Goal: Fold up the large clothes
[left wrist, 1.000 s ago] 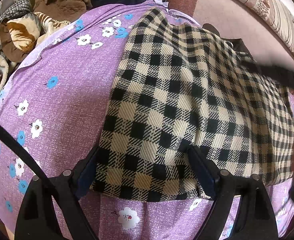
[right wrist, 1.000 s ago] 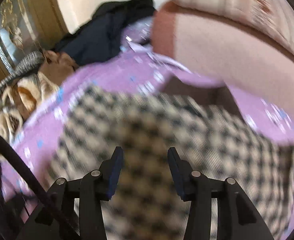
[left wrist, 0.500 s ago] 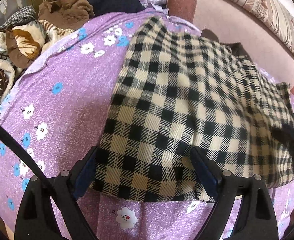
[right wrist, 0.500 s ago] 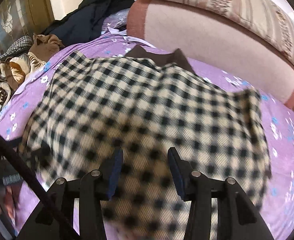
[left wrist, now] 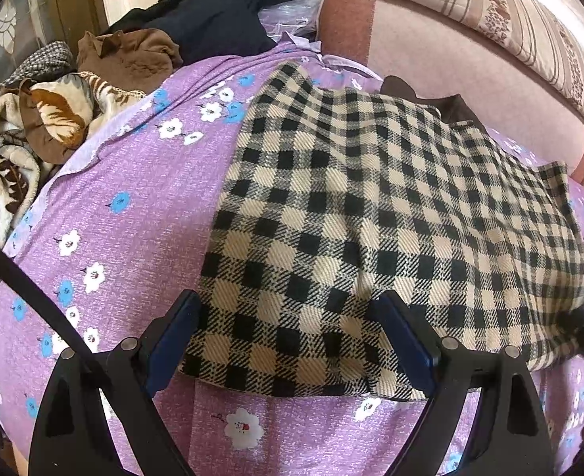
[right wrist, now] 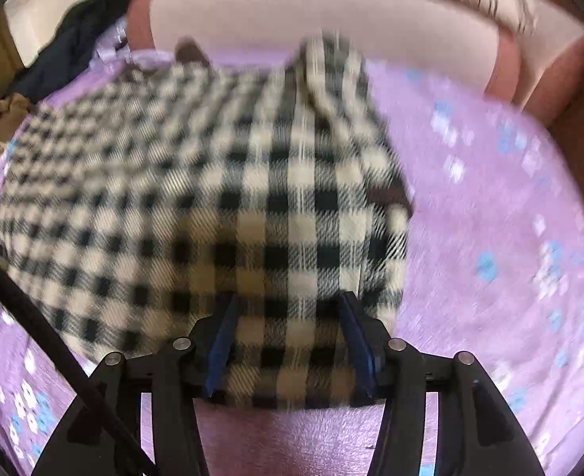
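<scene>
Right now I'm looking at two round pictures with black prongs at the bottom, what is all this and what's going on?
There is no robot here. A person holds a two-finger gripper in each hand, and each carries a wide-angle camera looking along its fingers; that is why the pictures are round. The black prongs with blue pads are those fingers.

One picture comes from the left gripper, the other from the right gripper. Both look down on a bed with a purple flowered sheet. On it lies a checked garment, black and cream, partly folded. Further back are a heap of other clothes and a pink headboard.

The left jaws stand wide, astride the garment's near corner, not pinching it. The right jaws have just been opening, with the garment's edge between them; that picture is blurred, so a grip cannot be confirmed.
</scene>
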`<state>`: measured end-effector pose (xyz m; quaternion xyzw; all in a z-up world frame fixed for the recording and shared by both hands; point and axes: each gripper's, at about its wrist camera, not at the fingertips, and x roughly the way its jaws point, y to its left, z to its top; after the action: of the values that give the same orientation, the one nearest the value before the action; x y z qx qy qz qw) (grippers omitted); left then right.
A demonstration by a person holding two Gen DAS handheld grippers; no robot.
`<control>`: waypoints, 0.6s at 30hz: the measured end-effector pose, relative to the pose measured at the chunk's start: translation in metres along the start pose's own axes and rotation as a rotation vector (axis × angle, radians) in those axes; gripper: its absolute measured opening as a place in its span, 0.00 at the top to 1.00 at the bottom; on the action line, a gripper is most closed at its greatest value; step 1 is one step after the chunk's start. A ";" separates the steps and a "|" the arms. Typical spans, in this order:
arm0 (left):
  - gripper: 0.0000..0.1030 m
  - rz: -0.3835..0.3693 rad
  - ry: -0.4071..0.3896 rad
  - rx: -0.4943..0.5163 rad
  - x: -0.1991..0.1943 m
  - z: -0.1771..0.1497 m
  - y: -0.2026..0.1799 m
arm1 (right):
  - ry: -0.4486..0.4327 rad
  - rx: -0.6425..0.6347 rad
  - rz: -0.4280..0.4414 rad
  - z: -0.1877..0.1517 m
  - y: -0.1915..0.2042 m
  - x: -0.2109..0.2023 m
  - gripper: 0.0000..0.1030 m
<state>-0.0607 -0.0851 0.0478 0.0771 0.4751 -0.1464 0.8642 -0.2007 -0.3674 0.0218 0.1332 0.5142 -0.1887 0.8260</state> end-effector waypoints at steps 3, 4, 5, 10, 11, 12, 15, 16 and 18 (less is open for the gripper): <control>0.13 -0.038 0.017 -0.023 0.003 0.001 0.005 | -0.022 -0.023 -0.016 0.000 0.003 -0.009 0.45; 0.13 -0.052 0.020 -0.036 0.004 0.002 0.007 | -0.034 -0.019 -0.011 0.002 0.003 -0.016 0.45; 0.13 -0.068 0.023 -0.057 0.004 0.003 0.011 | -0.069 -0.009 0.007 0.004 0.003 -0.026 0.45; 0.13 -0.092 0.025 -0.138 0.006 0.011 0.030 | -0.165 0.010 0.138 0.014 0.013 -0.050 0.34; 0.13 -0.081 0.027 -0.144 0.007 0.012 0.032 | -0.161 0.014 0.173 0.014 0.015 -0.049 0.34; 0.13 -0.069 0.029 -0.147 0.007 0.013 0.033 | -0.159 0.014 0.195 0.014 0.019 -0.048 0.34; 0.13 0.000 0.024 -0.115 0.004 0.013 0.028 | -0.144 -0.010 0.190 0.013 0.033 -0.046 0.34; 0.13 0.027 0.015 -0.094 0.002 0.012 0.023 | -0.141 -0.017 0.204 0.012 0.039 -0.047 0.34; 0.13 0.101 -0.018 -0.043 -0.002 0.010 0.011 | -0.139 -0.024 0.270 0.008 0.051 -0.053 0.34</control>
<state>-0.0504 -0.0768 0.0548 0.0810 0.4661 -0.0932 0.8761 -0.1922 -0.3165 0.0741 0.1780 0.4356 -0.0784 0.8789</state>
